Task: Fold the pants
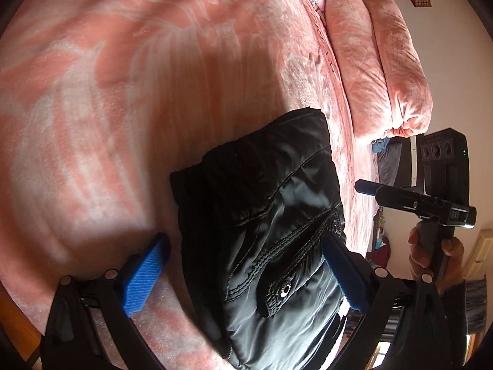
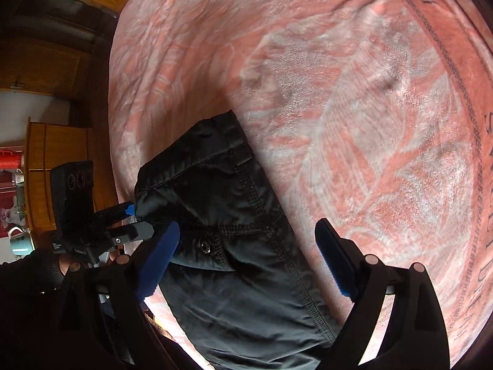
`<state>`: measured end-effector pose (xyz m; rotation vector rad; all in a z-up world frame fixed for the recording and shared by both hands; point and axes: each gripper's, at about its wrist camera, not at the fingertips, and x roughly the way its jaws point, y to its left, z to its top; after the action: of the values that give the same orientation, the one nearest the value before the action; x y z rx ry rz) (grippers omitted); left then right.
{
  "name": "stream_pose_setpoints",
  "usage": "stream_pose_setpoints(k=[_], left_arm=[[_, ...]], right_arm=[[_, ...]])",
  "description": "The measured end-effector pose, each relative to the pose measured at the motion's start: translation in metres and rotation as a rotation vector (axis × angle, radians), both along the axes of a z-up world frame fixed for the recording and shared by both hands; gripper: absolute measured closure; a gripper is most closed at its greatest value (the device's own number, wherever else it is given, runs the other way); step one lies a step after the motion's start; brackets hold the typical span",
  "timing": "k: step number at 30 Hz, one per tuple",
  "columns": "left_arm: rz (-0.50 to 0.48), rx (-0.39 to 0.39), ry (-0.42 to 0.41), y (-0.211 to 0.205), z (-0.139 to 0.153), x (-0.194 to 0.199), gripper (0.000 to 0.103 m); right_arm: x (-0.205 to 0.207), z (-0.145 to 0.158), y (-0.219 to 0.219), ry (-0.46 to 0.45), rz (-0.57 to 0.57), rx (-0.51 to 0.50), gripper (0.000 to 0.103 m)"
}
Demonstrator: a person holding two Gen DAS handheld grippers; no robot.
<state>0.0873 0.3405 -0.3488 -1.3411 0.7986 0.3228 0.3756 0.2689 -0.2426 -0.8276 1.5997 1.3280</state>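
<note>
Lying folded on the pink bed cover [image 2: 354, 108], black pants [image 2: 234, 246] sitting between the blue pads of right tool [image 2: 246, 259], spread wide, not gripping. Left tool [image 1: 243, 271] also wide, straddling the pants.

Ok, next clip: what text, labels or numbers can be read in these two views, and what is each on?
"SWEET DREAM": dark lettering along the border of the pink-and-white patterned fleece blanket; partly cut off, so a likely reading.
More border letters near the top: cut off, unreadable.
White print on the right gripper body: too small.
White label on the left gripper body: too blurred.
Shiny black pants: none.
</note>
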Motion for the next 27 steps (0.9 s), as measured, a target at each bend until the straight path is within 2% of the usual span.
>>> stream_pose_setpoints(k=[10, 20, 27], left_arm=[[0.013, 0.019, 0.021, -0.001, -0.001, 0.004, 0.004], [-0.004, -0.039, 0.029, 0.009, -0.005, 0.009, 0.004], [0.007, -0.056, 0.022, 0.011, -0.005, 0.010, 0.004]], right_arm=[[-0.008, -0.038, 0.048, 0.105, 0.082, -0.054, 0.013], [-0.029, -0.069, 0.083, 0.132, 0.218, -0.152, 0.011], [-0.043, -0.074, 0.100, 0.146, 0.259, -0.173, 0.010]])
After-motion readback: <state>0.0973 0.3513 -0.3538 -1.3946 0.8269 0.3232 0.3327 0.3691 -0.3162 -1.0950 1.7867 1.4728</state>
